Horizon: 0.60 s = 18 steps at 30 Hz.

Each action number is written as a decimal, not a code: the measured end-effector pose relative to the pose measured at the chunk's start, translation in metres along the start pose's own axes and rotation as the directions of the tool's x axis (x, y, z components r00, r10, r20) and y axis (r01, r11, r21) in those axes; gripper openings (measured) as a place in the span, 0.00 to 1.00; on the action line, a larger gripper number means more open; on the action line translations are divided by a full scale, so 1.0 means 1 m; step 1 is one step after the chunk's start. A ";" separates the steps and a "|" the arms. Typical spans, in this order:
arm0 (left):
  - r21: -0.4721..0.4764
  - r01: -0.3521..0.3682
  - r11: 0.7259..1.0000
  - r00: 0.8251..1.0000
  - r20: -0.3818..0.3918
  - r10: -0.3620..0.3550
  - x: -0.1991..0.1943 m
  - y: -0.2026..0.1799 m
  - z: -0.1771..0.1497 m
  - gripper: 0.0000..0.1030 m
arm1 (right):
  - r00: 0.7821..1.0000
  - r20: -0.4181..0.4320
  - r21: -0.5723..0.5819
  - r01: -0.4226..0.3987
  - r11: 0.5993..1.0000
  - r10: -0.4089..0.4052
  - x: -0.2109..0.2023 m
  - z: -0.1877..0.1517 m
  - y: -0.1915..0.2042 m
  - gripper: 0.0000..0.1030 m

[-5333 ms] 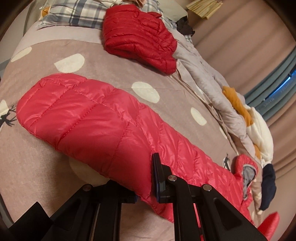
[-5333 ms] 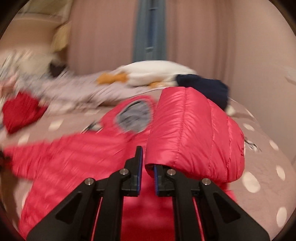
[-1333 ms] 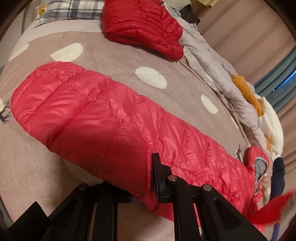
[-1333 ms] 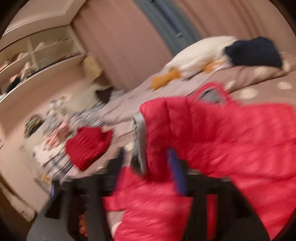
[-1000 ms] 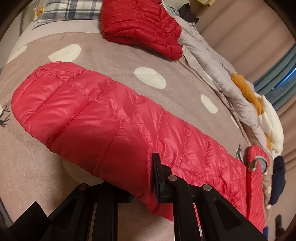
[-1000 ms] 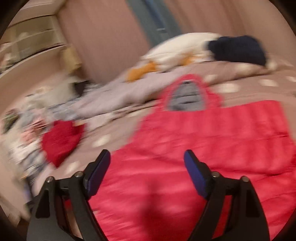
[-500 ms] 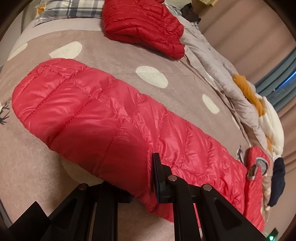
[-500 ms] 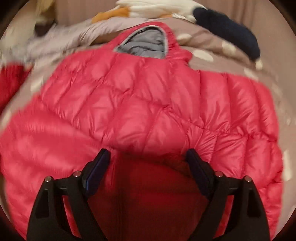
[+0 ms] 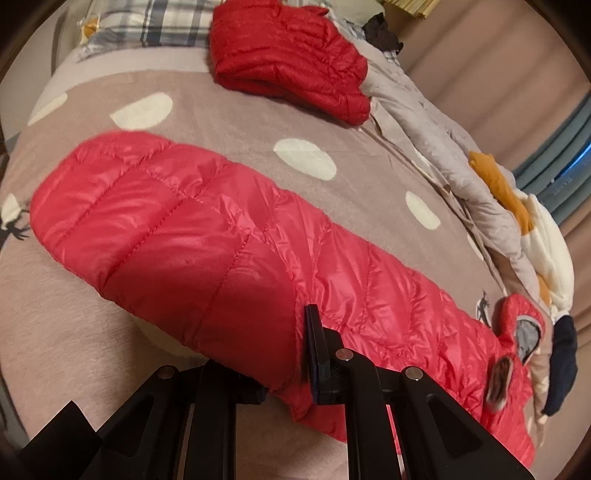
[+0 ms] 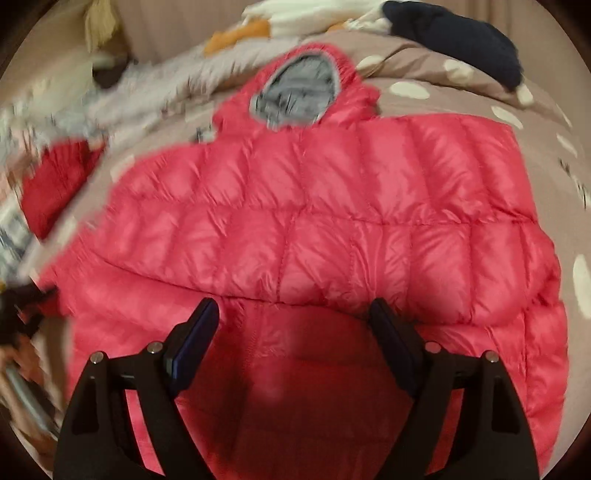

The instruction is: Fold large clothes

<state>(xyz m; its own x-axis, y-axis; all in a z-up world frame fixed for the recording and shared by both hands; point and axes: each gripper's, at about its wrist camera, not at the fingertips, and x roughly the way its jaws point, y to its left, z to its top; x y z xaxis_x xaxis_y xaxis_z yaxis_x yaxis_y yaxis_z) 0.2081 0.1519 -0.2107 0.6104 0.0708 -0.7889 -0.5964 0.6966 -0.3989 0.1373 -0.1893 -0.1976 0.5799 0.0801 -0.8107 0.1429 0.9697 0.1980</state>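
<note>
A red quilted down jacket (image 10: 332,221) lies on the bed, its grey-lined hood (image 10: 295,92) at the far end. One sleeve is folded across its body. My right gripper (image 10: 291,332) is open and empty, hovering just above the jacket's near part. My left gripper (image 9: 291,354) is shut on the jacket's other sleeve (image 9: 177,229), gripping its edge; the sleeve stretches away to the left over the bedspread. The left finger is hidden under the fabric.
The bedspread (image 9: 221,118) is taupe with white dots. A folded darker red jacket (image 9: 288,55) lies near the plaid pillow (image 9: 155,26). Grey bedding (image 9: 443,147), a white and orange plush (image 9: 535,221) and a navy garment (image 10: 461,40) lie along the far side.
My right gripper carried a sleeve over the jacket's body, let it go and opened; it now looks down on the jacket from closer. The left gripper has kept its hold and barely moved.
</note>
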 end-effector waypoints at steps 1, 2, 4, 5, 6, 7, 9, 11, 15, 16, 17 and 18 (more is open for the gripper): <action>0.010 -0.004 1.000 1.000 0.010 0.004 -0.002 -0.002 0.000 0.11 | 1.000 0.030 0.027 0.004 1.000 -0.005 -0.003 0.004 -0.001 0.82; 0.021 -0.007 1.000 1.000 0.021 0.007 -0.004 -0.003 0.000 0.11 | 0.998 0.060 0.045 0.014 0.999 -0.017 -0.009 0.005 -0.004 0.82; 0.043 -0.011 0.999 0.999 0.044 0.009 -0.009 -0.007 0.000 0.11 | 0.990 0.127 0.078 0.047 0.996 -0.057 -0.023 0.005 -0.009 0.82; 0.048 -0.012 0.999 0.999 0.049 0.009 -0.011 -0.007 0.000 0.11 | 0.984 0.157 0.086 0.065 0.994 -0.078 -0.030 0.005 -0.012 0.82; 0.052 -0.011 0.999 0.998 0.054 0.008 -0.013 -0.008 0.000 0.11 | 0.974 0.201 0.093 0.085 0.992 -0.102 -0.039 0.006 -0.014 0.82; 0.056 -0.011 0.998 0.998 0.058 0.008 -0.013 -0.010 0.000 0.11 | 0.968 0.223 0.101 0.094 0.990 -0.114 -0.041 0.009 -0.015 0.82; 0.066 -0.017 0.998 0.998 0.064 0.013 -0.015 -0.011 -0.001 0.11 | 0.944 0.292 0.147 0.114 0.983 -0.153 -0.056 0.010 -0.022 0.82; 0.073 -0.014 0.997 0.997 0.071 0.009 -0.019 -0.012 -0.002 0.11 | 0.917 0.362 0.201 0.099 0.975 -0.168 -0.069 0.012 -0.032 0.83; 0.116 -0.006 0.993 0.993 0.115 -0.008 -0.034 -0.018 -0.005 0.11 | 0.850 0.443 0.330 0.142 0.933 -0.286 -0.087 0.012 -0.048 0.86; 0.123 -0.001 0.992 0.992 0.126 -0.015 -0.039 -0.018 -0.006 0.11 | 0.833 0.458 0.350 0.153 0.924 -0.311 -0.091 0.012 -0.050 0.86; 0.129 0.007 0.992 0.990 0.137 -0.025 -0.044 -0.020 -0.006 0.11 | 0.812 0.466 0.380 0.175 0.908 -0.351 -0.095 0.011 -0.053 0.87; 0.134 0.015 0.991 0.989 0.142 -0.034 -0.046 -0.021 -0.006 0.11 | 0.790 0.467 0.417 0.199 0.887 -0.397 -0.099 0.009 -0.057 0.89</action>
<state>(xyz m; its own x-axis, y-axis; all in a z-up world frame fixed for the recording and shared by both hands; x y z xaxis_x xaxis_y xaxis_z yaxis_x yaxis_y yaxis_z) 0.1892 0.1294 -0.1685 0.6984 0.1481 -0.7003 -0.5123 0.7867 -0.3445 0.0786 -0.2544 -0.1234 0.7762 -0.4291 -0.4620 0.5766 0.7796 0.2446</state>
